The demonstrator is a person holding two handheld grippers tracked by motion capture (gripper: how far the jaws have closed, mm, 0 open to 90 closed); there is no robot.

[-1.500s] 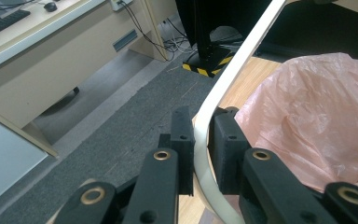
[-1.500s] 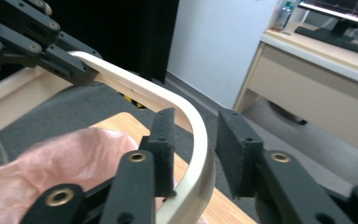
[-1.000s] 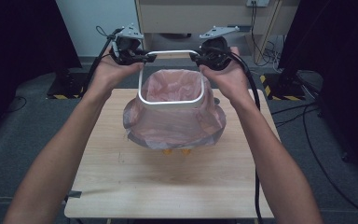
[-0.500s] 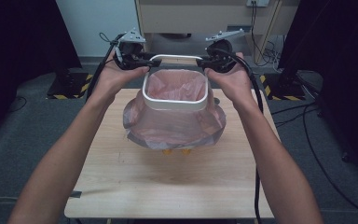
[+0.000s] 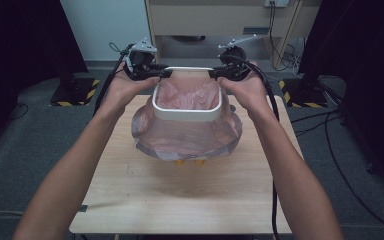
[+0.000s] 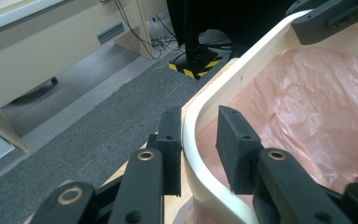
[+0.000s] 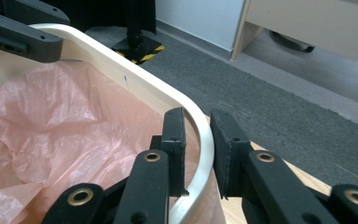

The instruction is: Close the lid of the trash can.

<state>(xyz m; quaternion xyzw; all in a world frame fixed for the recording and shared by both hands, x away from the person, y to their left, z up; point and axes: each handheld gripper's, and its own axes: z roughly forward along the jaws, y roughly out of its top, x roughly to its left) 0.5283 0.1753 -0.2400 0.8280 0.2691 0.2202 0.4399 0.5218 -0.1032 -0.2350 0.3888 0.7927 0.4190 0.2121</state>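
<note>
Hands at the far edge of the wooden table (image 5: 130, 200): my left gripper (image 5: 161, 75) and right gripper (image 5: 215, 74) straddle the white ring (image 5: 186, 116) at its ten and two o'clock corners. That ring sits at table centre, toward twelve o'clock, lined with the pink bag (image 5: 185, 140) that spills down around it. My left jaws have just been closing, rim between them, the inner pad clear of it. My right jaws bracket the rim; whether both pads press, I cannot tell.
</note>
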